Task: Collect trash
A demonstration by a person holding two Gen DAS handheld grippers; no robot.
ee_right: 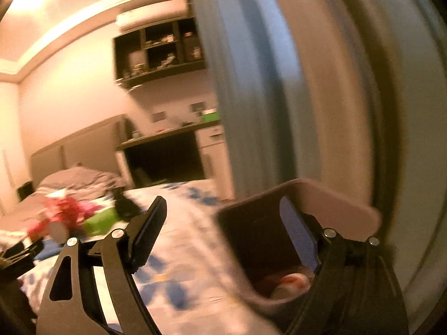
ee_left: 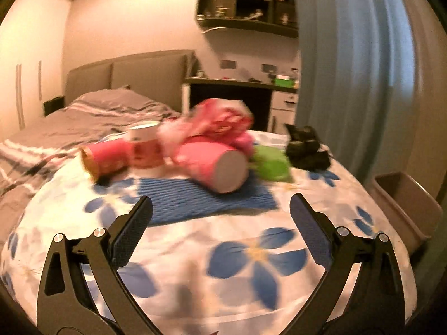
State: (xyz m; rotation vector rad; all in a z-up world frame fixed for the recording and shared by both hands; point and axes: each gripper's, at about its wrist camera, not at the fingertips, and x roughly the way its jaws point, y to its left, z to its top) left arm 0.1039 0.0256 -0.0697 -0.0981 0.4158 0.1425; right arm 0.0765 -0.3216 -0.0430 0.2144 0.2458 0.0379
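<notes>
A pile of trash lies on a floral sheet (ee_left: pixel 251 251): a pink tube (ee_left: pixel 215 164) on its side, a second pink tube (ee_left: pixel 103 159), a white and pink cup (ee_left: pixel 145 145), a crumpled pink wrapper (ee_left: pixel 220 120), a green packet (ee_left: pixel 271 164) and a black item (ee_left: pixel 306 148). My left gripper (ee_left: pixel 220 215) hangs open in front of the pile, nothing between its fingers. My right gripper (ee_right: pixel 223 223) is open over the brown bin (ee_right: pixel 335 203), which holds a reddish white piece (ee_right: pixel 290 282). The pile (ee_right: pixel 69 215) shows blurred at left.
A blue ribbed mat (ee_left: pixel 195 198) lies under the pile. The brown bin (ee_left: pixel 402 203) stands off the sheet's right edge beside a blue curtain (ee_left: pixel 354 69). A bed with grey covers (ee_left: pixel 83 117), a desk (ee_left: pixel 240 83) and wall shelves (ee_left: pixel 245 2) lie behind.
</notes>
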